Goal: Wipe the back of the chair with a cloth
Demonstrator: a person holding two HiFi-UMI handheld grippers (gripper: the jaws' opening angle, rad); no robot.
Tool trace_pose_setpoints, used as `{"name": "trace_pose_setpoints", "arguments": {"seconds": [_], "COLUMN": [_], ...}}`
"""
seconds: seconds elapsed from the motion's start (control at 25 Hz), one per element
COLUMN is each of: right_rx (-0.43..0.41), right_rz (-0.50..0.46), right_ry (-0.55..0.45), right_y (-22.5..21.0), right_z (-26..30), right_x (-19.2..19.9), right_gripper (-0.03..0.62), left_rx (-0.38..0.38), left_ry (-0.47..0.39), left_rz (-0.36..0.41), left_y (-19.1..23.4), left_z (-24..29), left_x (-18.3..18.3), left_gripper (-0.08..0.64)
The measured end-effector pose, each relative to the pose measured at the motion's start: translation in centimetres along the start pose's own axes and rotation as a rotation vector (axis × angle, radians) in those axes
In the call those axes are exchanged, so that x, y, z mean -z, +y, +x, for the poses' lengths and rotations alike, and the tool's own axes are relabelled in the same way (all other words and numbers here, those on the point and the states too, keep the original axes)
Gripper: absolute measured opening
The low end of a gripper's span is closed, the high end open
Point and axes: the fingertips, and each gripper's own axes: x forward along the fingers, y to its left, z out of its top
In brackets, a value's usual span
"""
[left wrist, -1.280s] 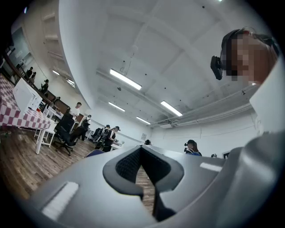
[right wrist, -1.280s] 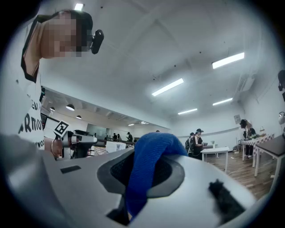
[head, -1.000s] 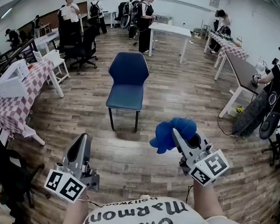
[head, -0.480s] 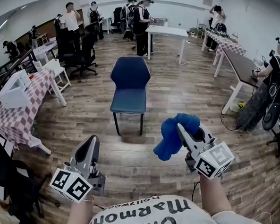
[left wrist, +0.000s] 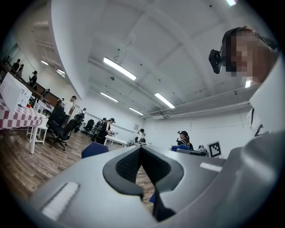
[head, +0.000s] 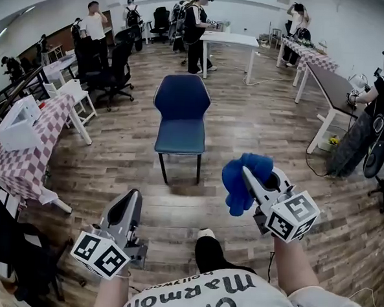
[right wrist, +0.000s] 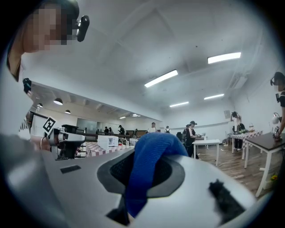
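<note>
The person has stepped forward: the chair (head: pixel 181 113) sits a little nearer than a moment ago, a dark shoe (head: pixel 210 251) has come into the head view at the near edge, and the left gripper (head: pixel 134 195) has risen slightly.

There is one blue chair, on dark legs in the middle of the wood floor (head: pixel 258 128), its seat and the front of its back turned toward the person. It is well apart from both grippers.

There is one blue cloth (head: pixel 242 178). The right gripper (head: pixel 246 171) has its jaws closed on it, and the bunched cloth bulges out over the tips and hangs down to the left. The left gripper's jaws are pressed together at the tips with nothing between them.

Each of the two grippers carries one cube with black-and-white square markers, which bear no readable letters.

Two checkered tables show, one at the left (head: pixel 30 140) and one at the far right (head: pixel 318 60). One white table (head: pixel 231 38) stands far behind the chair, and one dark table (head: pixel 335 87) stands at the right.

The person's white shirt (head: pixel 222 301) bears print that is upside down and partly cut off; "Marmont" can be read, with "Chatea" nearer the edge.
</note>
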Motion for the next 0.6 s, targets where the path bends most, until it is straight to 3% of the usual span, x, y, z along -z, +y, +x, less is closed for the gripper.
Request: {"name": "trace_pose_setpoints", "arguments": {"seconds": [0.4, 0.6], "right_rx": [-0.126, -0.184], "right_rz": [-0.108, -0.084], "right_ry": [-0.049, -0.090], "right_y": [-4.1, -7.9], "right_z": [11.3, 16.6], "right_x": [-1.5, -2.8], "right_gripper": [0.064, 0.064], "left_rx": [-0.043, -0.040], "left_ry": [-0.058, -0.076], "left_rz": [0.025, 0.010], "left_y": [6.7, 10.1], "left_z": [8.9, 15.3], "left_x": [-2.0, -2.6], "left_gripper": [0.009, 0.008]}}
